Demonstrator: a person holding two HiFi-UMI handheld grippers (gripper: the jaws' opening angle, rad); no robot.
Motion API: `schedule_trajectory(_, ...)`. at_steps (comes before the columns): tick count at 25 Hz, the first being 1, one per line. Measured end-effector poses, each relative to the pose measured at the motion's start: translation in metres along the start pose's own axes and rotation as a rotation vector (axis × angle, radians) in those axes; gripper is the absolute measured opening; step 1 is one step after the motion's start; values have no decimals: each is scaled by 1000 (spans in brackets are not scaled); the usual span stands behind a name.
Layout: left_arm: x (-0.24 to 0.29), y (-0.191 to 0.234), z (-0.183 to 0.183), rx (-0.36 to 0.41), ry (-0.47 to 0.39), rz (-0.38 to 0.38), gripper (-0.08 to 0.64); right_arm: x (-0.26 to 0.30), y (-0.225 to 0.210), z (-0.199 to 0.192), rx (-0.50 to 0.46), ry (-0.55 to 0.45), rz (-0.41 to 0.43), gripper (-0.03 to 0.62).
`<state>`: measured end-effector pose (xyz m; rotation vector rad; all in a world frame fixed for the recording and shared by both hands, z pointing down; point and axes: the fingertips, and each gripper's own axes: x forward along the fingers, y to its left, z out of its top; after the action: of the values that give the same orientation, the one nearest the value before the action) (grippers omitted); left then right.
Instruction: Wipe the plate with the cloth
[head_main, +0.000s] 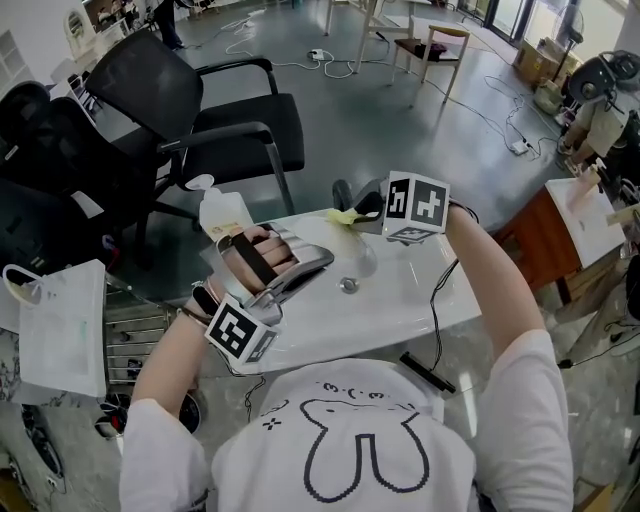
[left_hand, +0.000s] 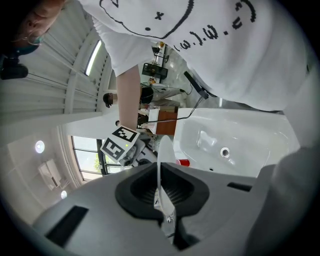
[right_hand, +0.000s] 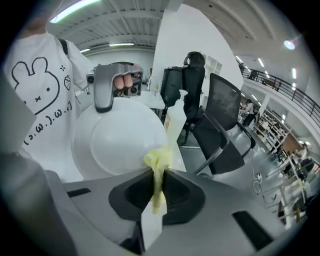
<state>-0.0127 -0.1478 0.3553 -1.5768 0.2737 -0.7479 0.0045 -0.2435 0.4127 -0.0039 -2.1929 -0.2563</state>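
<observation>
White glossy sink top (head_main: 420, 300) in front of me. Shallow basin sunk in it, round metal drain (head_main: 348, 285) in basin floor. White bottle (head_main: 222, 212) upright at far left corner. Slim black bar (head_main: 428, 371) by near edge on my right; contact with top unclear.

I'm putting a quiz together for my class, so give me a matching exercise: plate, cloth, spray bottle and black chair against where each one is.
1 plate
2 cloth
3 spray bottle
4 black chair

A clamped in right gripper
B on the floor beyond the counter
C clamped in left gripper
D standing on the counter

Pairs: 1-C, 2-A, 3-D, 4-B
</observation>
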Motion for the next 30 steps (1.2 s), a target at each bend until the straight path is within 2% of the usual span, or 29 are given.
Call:
schedule_trajectory(4, 1, -4, -3, -13, -2, -7, 18, -2, 12, -28, 52, 23, -4, 51)
schedule_trajectory(9, 5, -7, -7, -35, -9, -9, 18, -5, 22, -44, 61, 50, -29, 51)
schedule_trajectory(12, 8, -11, -10, -76, -6, -10, 18, -12, 17, -52, 73, 86, -121, 51)
schedule_trajectory(15, 11, -20, -19, -183, -1, -16, 17, -24, 7, -57, 119, 90, -250, 51)
schedule_trajectory(21, 21, -42, -42, -435, 40, -24, 18, -42, -4, -59, 271, -31, -437, 51)
schedule_trajectory(26, 26, -56, -57, -625, 92, -1, 18, -49, 2, -53, 369, -145, -509, 51)
schedule_trajectory(30, 29, -67, -64, -785, 121, 7, 18, -47, 9, -55, 422, -181, -544, 51)
